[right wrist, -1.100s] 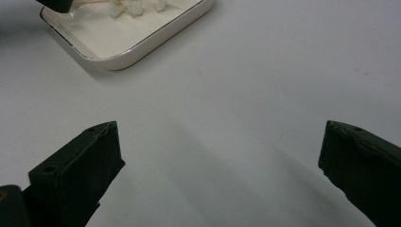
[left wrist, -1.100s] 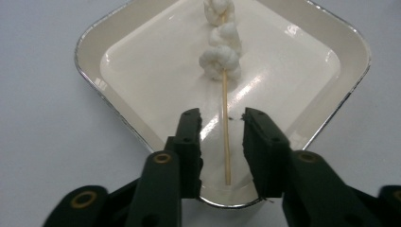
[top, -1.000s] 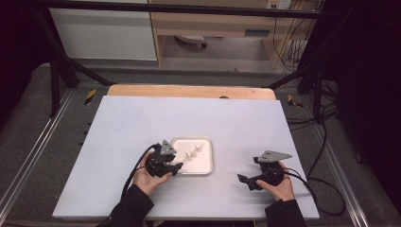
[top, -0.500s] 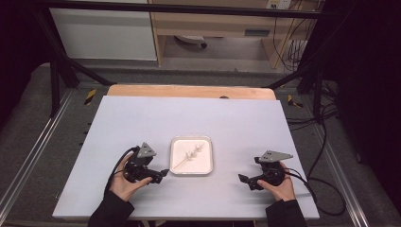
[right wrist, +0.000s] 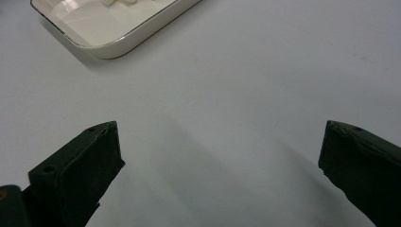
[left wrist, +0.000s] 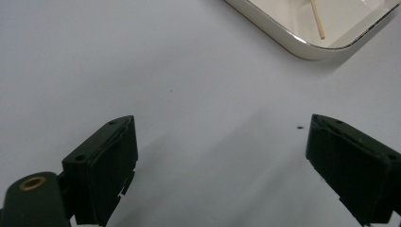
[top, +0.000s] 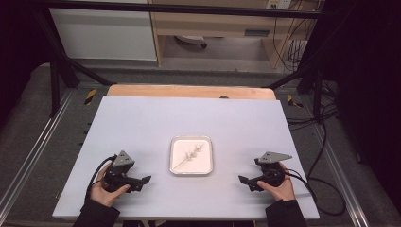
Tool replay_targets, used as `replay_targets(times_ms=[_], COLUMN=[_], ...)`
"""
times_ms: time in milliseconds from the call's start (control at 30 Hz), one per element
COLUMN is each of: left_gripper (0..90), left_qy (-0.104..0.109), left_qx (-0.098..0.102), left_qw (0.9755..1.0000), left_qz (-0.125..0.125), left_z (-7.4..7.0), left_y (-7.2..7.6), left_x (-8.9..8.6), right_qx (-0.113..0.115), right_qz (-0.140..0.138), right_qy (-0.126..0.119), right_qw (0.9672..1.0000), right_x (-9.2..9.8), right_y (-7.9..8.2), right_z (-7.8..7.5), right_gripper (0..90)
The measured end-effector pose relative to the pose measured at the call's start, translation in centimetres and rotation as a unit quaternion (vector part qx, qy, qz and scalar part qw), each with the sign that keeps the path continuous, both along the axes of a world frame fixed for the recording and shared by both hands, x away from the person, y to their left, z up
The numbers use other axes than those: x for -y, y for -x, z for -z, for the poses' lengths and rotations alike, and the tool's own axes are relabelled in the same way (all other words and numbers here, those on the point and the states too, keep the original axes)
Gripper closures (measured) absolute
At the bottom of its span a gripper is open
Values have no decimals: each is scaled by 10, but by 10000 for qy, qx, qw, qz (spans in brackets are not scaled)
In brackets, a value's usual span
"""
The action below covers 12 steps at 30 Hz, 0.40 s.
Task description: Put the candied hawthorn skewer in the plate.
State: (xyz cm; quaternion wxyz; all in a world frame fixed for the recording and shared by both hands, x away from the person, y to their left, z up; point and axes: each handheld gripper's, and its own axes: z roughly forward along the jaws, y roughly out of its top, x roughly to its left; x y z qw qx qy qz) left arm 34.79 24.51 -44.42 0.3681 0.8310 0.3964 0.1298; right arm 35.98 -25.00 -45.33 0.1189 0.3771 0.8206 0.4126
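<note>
High view: your left gripper [top: 144, 180] and right gripper [top: 244, 180] rest on the table [top: 142, 118], one on either side of the white tray [top: 176, 163] and clear of it, while the skewer [top: 189, 157] with its pale pieces lies inside the tray, so the placing looks done and little seems left but to rest. Left gripper view: your jaws, which have just been opening, stand wide with nothing between them, the tray corner and the stick's tip ahead. Right gripper view: your jaws likewise gape empty over bare table, the tray just beyond.
</note>
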Motion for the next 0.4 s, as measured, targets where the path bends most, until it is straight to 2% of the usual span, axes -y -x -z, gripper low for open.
replay_targets(times_ms=[200,400], left_gripper=[101,104], left_qy=[77,31], left_qx=[14,-10], left_qw=[9999,10000], left_qz=[-70,-66], left_z=[3,6], left_y=[3,3], left_x=[-11,-10], right_qx=[-13,-51], right_qz=[-43,-38], right_qy=[65,52], right_qw=[10000,10000], right_x=[-1,-2], right_y=[0,0], right_z=[1,2], right_gripper=[9,9])
